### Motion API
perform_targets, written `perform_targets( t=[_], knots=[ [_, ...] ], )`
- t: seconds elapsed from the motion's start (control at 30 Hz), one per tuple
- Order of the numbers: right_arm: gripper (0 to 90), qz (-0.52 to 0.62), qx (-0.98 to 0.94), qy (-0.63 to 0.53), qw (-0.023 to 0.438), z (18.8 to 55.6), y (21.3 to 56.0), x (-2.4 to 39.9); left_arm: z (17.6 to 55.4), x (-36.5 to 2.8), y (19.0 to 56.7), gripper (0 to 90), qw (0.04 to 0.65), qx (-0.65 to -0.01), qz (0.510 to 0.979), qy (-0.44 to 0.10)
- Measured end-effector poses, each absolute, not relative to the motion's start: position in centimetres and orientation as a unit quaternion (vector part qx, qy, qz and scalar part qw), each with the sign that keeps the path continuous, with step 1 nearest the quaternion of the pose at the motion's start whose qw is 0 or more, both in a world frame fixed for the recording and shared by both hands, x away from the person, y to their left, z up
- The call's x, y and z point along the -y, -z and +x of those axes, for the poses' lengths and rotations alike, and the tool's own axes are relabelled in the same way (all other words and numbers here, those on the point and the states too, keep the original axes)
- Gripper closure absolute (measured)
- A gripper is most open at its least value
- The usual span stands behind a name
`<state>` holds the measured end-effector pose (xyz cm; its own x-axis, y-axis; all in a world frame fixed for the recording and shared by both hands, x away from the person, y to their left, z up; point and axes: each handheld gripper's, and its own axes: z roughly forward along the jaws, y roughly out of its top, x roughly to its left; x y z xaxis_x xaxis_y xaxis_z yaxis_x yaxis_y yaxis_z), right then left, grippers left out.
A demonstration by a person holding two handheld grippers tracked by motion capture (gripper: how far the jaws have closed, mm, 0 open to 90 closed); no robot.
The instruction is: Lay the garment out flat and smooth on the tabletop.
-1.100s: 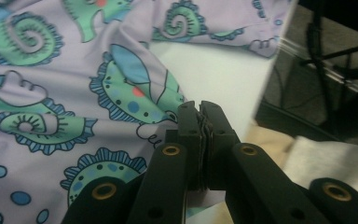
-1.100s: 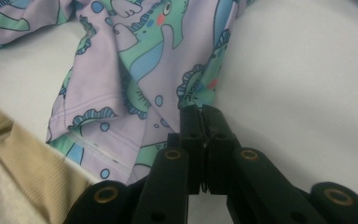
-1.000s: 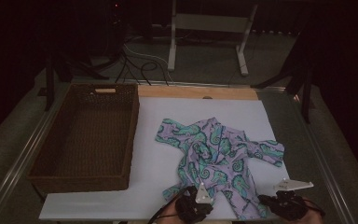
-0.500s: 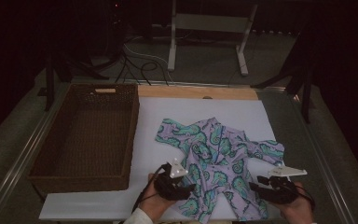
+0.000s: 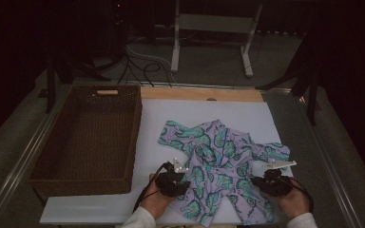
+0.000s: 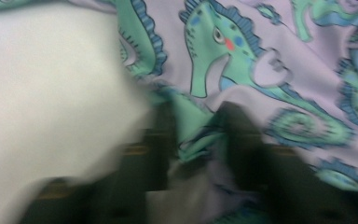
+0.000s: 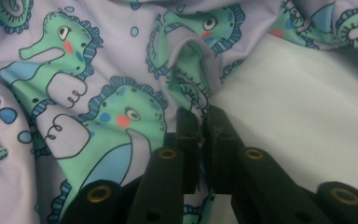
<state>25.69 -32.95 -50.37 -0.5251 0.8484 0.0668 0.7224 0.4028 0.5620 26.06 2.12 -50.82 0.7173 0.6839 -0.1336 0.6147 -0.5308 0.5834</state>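
Seahorse-print garment [image 5: 218, 166] crumpled on white surface [image 5: 104, 209], near edge pinched between both tongs: left tongs [image 6: 198, 140] just closing on a fold, right tongs [image 7: 200, 126] clamped on a thin hem. Likely slip on lifting, grip shallow; basket [image 5: 90, 137] beyond left tongs.

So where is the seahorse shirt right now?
In the high view, the seahorse shirt lies crumpled on the white board, right of the brown basket, its near edge by both claws.

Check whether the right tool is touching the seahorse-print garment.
Touching. In the right gripper view the right tool has its jaws shut on a fold at the edge of the garment.
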Motion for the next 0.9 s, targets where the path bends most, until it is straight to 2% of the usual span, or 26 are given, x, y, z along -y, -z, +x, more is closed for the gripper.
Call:
perform_targets(
  t=[0.07, 0.17, 0.57, 0.9],
  knots=[
    [86.8, 0.473, -0.832, -0.269, 0.113, 25.5, 50.3, 32.9, 25.9, -2.2, 50.7, 82.0, 0.306, -0.365, 0.878, -0.052],
    [87.0, 0.464, -0.839, -0.264, 0.107, 24.9, 50.2, 33.0, 25.5, -2.6, 50.5, 83.1, 0.296, -0.346, 0.889, -0.048],
    [87.1, 0.447, -0.851, -0.27, 0.061, 21.5, 50.0, 33.7, 22.1, -4.3, 50.0, 83.6, 0.285, -0.322, 0.902, -0.03],
    [87.1, 0.404, -0.874, -0.268, 0.033, 19.4, 49.8, 31.9, 19.9, -6.3, 49.8, 83.7, 0.279, -0.321, 0.905, -0.02]
  ],
)
